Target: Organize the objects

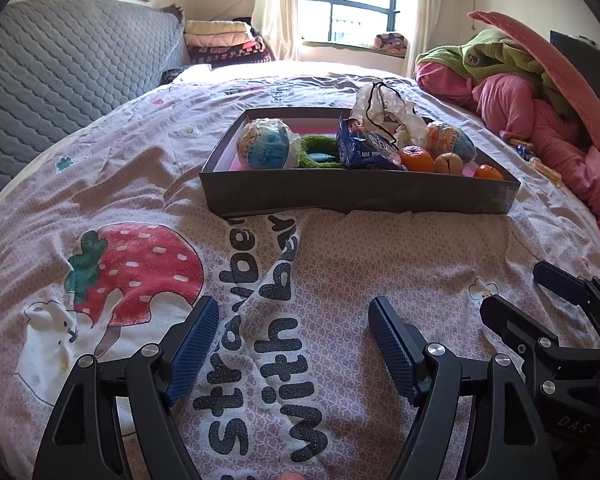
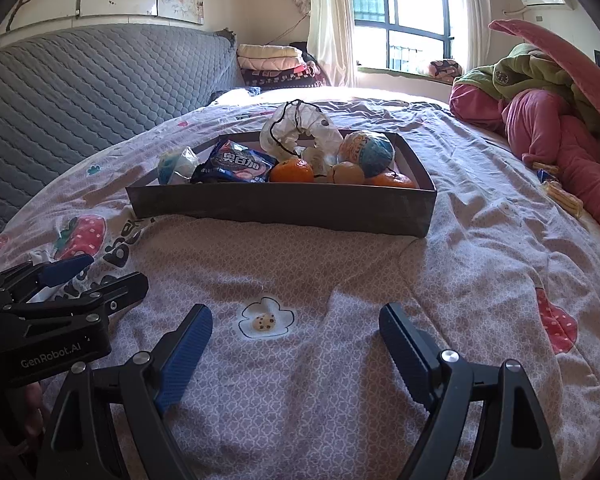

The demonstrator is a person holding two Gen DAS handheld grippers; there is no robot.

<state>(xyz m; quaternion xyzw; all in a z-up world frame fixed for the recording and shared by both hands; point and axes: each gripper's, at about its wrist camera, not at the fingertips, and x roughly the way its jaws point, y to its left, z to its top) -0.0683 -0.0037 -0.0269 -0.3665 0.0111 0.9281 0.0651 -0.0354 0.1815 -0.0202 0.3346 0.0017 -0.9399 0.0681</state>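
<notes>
Both tools, left (image 1: pixel 291 344) and right (image 2: pixel 295 350), spread apart, empty, over the bed. Crinkly blue biscuit packet (image 2: pixel 235 166) inside the dark cardboard tray (image 2: pixel 283 206): probably light, slippery, crushable; best pinched at the edge seam.

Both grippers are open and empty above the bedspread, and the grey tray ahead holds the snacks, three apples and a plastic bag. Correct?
Not apples: the three orange fruits in the grey tray look like mandarins, clearest in the left wrist view. The rest holds: left gripper and right gripper open, empty.

Right gripper (image 2: pixel 295 344) open above bedspread (image 2: pixel 340 380), dark tray (image 2: pixel 279 206) holding 3 oranges (image 2: pixel 291 171)
</notes>
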